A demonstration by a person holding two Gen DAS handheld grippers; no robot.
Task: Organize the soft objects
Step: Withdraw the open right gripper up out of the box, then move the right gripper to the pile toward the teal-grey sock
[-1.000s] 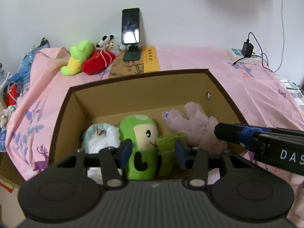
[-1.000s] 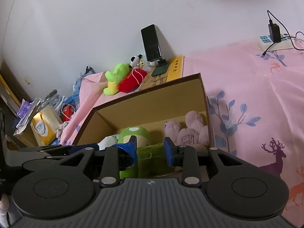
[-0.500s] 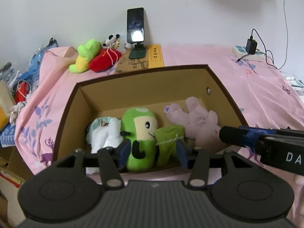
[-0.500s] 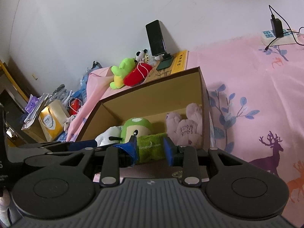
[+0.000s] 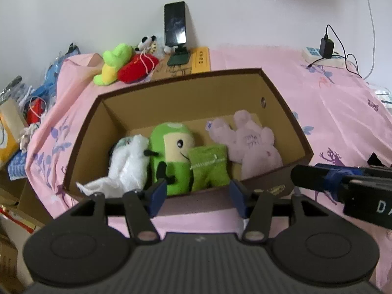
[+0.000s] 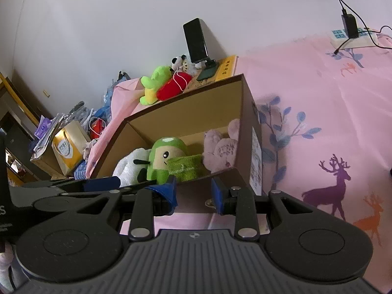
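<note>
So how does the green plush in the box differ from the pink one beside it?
The green plush shows its face, with an eye and a smile, while the pink plush shows only a plain side with faint writing. The green plush sits mid-box beside the white plush; the pink plush lies against the right wall. Both lie inside the cardboard box, touching the small green cloth between them.
</note>
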